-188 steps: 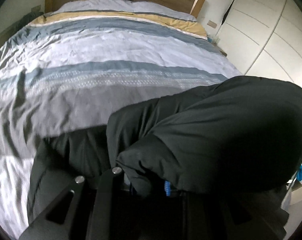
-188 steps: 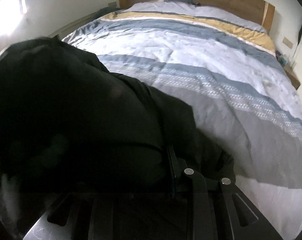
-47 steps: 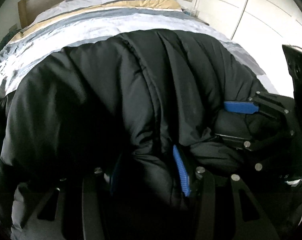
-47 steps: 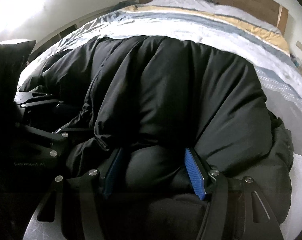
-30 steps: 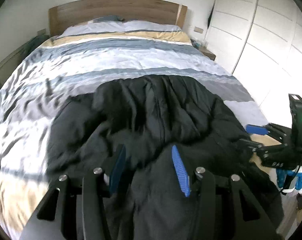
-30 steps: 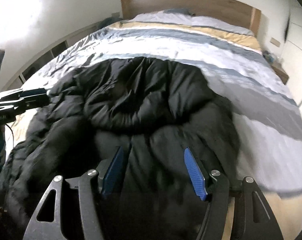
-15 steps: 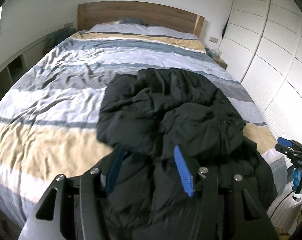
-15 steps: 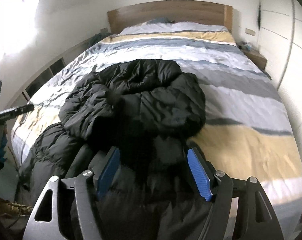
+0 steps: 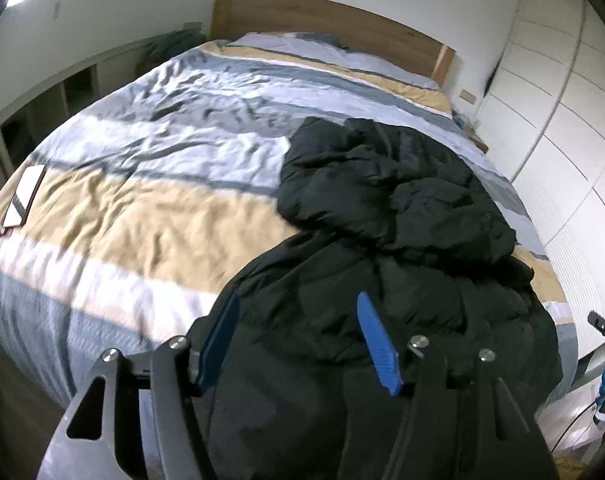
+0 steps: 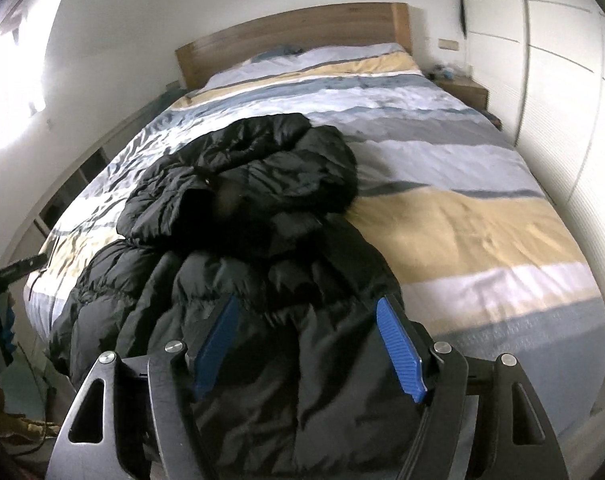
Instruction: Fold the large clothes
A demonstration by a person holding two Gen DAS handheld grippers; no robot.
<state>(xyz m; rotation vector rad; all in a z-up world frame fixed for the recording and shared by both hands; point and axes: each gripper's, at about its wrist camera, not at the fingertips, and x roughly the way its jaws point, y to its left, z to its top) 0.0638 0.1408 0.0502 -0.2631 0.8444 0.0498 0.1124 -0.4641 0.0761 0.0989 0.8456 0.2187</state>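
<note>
**Now both grippers stand apart over the black coat**

Left wrist view: the left gripper (image 9: 298, 336) has just been opening; its blue pads (image 9: 376, 342) stand apart, the black coat (image 9: 386, 216) between them but unclamped. The coat lies bunched on the striped bed (image 9: 142, 208), hanging over its foot edge.

Right wrist view: the right gripper (image 10: 308, 344) has likewise just been opening, apart, the coat (image 10: 242, 216) beneath it.

The bed (image 9: 150, 208) carries a rumpled duvet (image 10: 462, 216) striped in grey, white, blue and tan — a wooden headboard (image 9: 322, 20) stands at its far end. A black puffer coat (image 9: 382, 216) lies heaped on the duvet, its lower part hanging over the foot edge. A flat white card-like thing (image 9: 24, 196) lies near one side edge.
</note>
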